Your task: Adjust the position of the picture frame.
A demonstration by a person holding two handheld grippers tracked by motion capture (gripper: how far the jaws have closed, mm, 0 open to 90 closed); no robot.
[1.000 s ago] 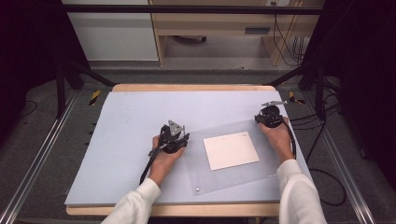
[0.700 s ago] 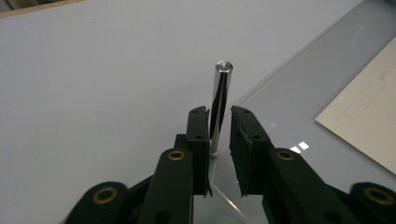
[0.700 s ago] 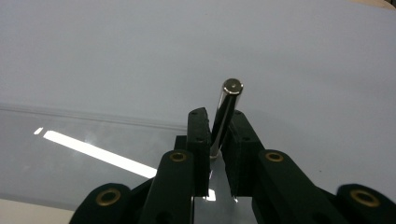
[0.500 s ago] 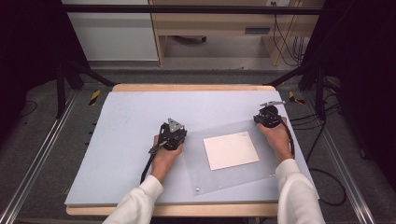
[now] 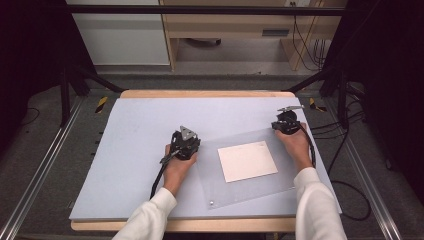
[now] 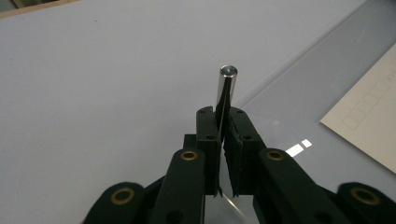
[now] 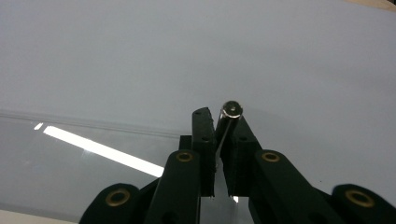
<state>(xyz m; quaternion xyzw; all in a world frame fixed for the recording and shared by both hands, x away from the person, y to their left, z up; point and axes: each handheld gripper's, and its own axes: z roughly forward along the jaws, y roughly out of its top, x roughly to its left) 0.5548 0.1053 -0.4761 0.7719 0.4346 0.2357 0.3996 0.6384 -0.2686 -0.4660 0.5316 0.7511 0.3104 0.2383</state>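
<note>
The clear plastic sheet point(image 5: 250, 167) lies flat on the pale blue mat point(image 5: 135, 150) that covers the bench, toward the person's right and turned a little askew, with a white paper card point(image 5: 247, 160) under or inside it near its middle. At the sheet's two far corners stand small shiny metal pins: the left pin point(image 6: 226, 91) rises just at the sheet's edge, and the right pin point(image 7: 229, 114) stands at the opposite far corner. A third small metal stud point(image 5: 212, 203) sits at the near left corner, untouched. The left hand-held gripper point(image 5: 185, 143) has just been closing and is now clamped on the left pin, its black jaws pressed together around the shaft. The right hand-held gripper point(image 5: 287, 124) is likewise closed on the right pin, the pin caught slightly aslant between the jaws. Both hands rest low on the mat. To my eye the grasping step is done on both sides; what seems left is the actual work on the pins, pulling them out or seating them, and then the stud at the near corner. Nothing has lifted yet as far as I can see.
</note>
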